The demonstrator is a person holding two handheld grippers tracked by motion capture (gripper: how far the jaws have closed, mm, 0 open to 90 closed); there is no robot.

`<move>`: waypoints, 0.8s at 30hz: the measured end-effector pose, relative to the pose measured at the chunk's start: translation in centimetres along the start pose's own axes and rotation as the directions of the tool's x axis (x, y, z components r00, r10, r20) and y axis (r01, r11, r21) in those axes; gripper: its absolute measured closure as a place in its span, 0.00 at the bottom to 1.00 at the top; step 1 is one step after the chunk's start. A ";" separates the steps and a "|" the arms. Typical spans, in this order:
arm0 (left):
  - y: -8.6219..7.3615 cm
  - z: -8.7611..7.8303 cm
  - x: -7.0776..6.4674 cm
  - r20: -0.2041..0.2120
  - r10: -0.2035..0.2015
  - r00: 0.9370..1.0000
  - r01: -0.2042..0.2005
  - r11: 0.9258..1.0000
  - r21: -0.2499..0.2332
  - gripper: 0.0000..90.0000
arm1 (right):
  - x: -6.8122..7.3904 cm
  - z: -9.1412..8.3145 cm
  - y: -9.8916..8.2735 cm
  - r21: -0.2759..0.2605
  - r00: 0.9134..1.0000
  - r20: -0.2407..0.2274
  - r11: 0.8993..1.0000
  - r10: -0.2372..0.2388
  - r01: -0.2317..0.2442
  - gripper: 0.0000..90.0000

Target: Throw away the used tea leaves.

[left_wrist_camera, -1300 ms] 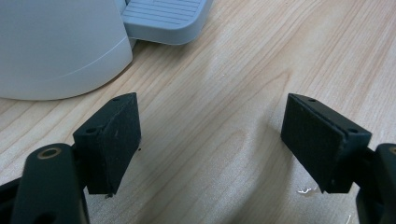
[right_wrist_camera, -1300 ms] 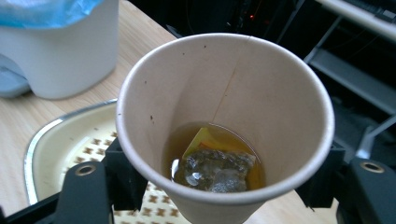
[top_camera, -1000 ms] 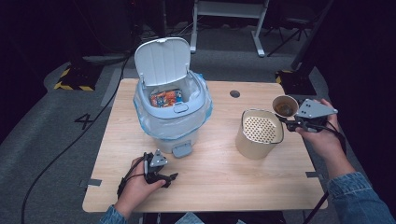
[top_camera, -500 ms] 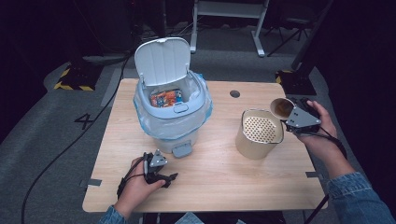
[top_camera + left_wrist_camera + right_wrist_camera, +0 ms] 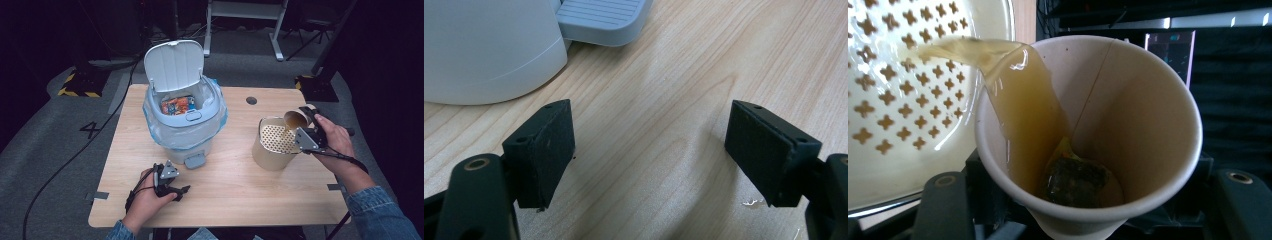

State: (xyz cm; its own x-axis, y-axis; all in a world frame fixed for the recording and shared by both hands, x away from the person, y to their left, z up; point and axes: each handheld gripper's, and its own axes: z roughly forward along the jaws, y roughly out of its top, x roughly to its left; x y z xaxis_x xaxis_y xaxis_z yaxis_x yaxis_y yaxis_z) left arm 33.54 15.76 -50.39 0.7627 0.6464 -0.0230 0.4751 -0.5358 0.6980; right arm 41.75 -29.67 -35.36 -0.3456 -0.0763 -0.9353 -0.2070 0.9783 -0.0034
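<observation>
So nearest the person, the left tool (image 5: 172, 188) just sits on the wooden surface (image 5: 235, 190) with its jaws spread wide and nothing between them, right in front of the bin's pedal (image 5: 601, 20). Further over, the right tool (image 5: 306, 131) is clamped tight on a paper cup (image 5: 1098, 135), tipped toward the perforated tan container (image 5: 274, 145). Brownish tea (image 5: 1018, 95) is running over the rim onto the strainer holes, and a soggy tea bag (image 5: 1073, 182) sits in the cup's bottom. Behind all that, the white bin (image 5: 185, 120) stands with its lid up.
</observation>
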 end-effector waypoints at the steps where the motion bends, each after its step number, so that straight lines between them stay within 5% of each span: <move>1: 0.0 0.0 0.0 0.000 0.000 1.000 0.000 1.000 0.000 0.23 | 0.1 0.0 0.1 0.006 1.000 0.006 1.000 -0.009 0.009 0.38; 5: 0.0 0.0 0.0 0.000 0.000 1.000 0.000 1.000 0.000 0.23 | 0.6 0.0 0.8 0.058 0.990 0.058 0.990 -0.131 0.127 0.39; 7: 0.0 0.0 0.0 0.000 0.000 1.000 0.000 1.000 0.000 0.23 | 0.9 0.0 1.1 0.091 0.975 0.089 0.976 -0.205 0.197 0.39; 9: 0.0 0.0 0.0 0.000 -0.001 1.000 0.001 1.000 0.000 0.23 | 1.4 -0.1 1.4 0.130 0.949 0.123 0.952 -0.292 0.276 0.39; 15: 0.0 0.0 0.0 0.000 -0.001 1.000 0.001 1.000 0.000 0.23 | 2.2 -0.2 2.1 0.221 0.852 0.167 0.861 -0.497 0.459 0.39; 16: 0.0 0.0 0.0 0.000 0.000 1.000 0.000 1.000 0.000 0.23 | 2.4 -0.2 2.3 0.230 0.828 0.176 0.840 -0.532 0.491 0.39; 17: 0.0 0.0 0.0 0.000 -0.001 1.000 0.001 1.000 0.000 0.23 | 2.5 -0.2 2.3 0.240 0.814 0.179 0.827 -0.552 0.508 0.39; 18: 0.0 0.0 0.0 0.000 -0.001 1.000 0.001 1.000 0.000 0.23 | 2.6 -0.2 2.4 0.258 0.786 0.182 0.800 -0.591 0.541 0.39; 22: 0.0 0.0 0.0 0.000 -0.001 1.000 0.001 1.000 0.000 0.23 | 3.1 -0.1 2.6 0.297 0.716 0.186 0.734 -0.672 0.611 0.39; 23: 0.0 0.0 0.0 -0.001 -0.001 1.000 0.001 1.000 0.000 0.23 | 3.1 -0.1 2.5 0.301 0.700 0.186 0.718 -0.689 0.627 0.39; 24: 0.0 0.0 0.0 -0.001 -0.001 1.000 0.001 1.000 0.000 0.23 | 3.3 -0.1 2.5 0.308 0.696 0.187 0.715 -0.693 0.628 0.39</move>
State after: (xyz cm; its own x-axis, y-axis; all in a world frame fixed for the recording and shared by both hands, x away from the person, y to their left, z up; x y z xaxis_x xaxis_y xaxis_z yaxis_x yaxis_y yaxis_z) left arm 33.52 15.77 -50.39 0.7621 0.6471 -0.0229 0.4757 -0.5356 0.6978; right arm 40.05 -27.49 -38.43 0.0741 -0.6949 -0.7152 -0.0835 0.7104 -0.6989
